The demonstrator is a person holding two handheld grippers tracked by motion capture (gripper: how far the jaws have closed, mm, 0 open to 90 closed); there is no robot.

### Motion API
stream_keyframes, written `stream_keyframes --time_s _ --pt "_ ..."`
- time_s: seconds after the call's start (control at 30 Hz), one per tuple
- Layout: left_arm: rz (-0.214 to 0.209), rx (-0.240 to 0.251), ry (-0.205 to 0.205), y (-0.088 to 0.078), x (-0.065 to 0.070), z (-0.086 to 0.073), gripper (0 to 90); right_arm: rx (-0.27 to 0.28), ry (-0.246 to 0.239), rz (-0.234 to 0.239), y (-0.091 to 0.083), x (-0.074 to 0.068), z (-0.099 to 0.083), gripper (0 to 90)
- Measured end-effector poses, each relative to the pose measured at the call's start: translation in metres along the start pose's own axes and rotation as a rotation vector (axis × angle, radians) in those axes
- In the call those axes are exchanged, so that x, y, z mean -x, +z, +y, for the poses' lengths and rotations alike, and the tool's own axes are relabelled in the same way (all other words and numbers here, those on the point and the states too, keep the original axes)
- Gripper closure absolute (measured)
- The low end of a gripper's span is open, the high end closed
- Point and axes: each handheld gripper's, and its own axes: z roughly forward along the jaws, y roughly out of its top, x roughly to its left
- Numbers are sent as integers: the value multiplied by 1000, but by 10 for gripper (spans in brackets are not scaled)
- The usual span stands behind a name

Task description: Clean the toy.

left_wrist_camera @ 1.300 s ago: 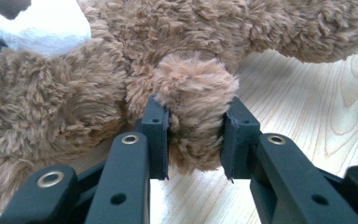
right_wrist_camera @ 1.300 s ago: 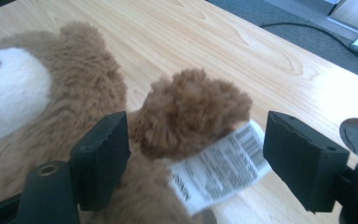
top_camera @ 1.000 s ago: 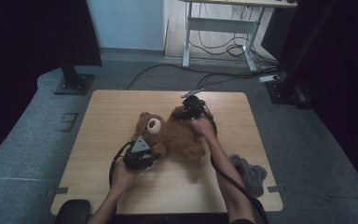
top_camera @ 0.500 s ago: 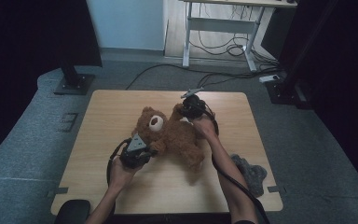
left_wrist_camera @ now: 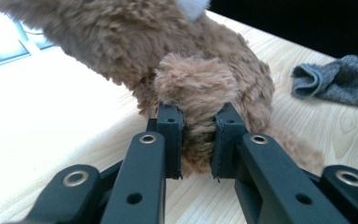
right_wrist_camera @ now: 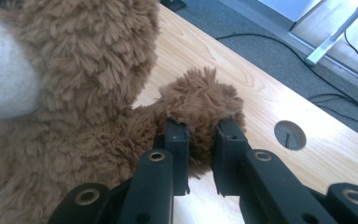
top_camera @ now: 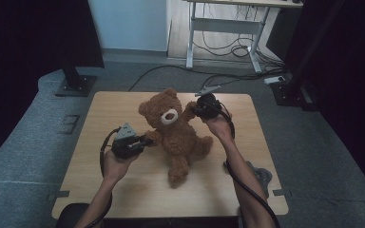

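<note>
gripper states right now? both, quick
Left gripper: closed on one arm of the teddy bear.
Right gripper: closed on the bear's other arm, jaws having just closed.

Lighting: high view dim, dark at both side edges; brightest on the floor beyond the table. Left gripper view: tabletop left of the jaws washed out by glare, fur near the pads sharp. Right gripper view: evenly bright; the near jaw bases slightly soft.
</note>
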Motion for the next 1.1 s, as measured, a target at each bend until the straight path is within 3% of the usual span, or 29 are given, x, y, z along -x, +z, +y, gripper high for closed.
stream_keyframes --time_s 0.33,0.63,0.83,1.1 --pt "-6 -6 -35 0 -25 10 771 -26 5 -7 -28 -8 -11 787" --pt "2 -39 -21 11 -37 22 773 -35 5 -1 -46 -18 -26 791" --pt "2 -68 -16 20 -40 25 774 -41 13 4 -48 -20 -36 792" --pt "-4 -105 -18 25 -44 23 772 -69 52 22 -37 -15 -48 792"
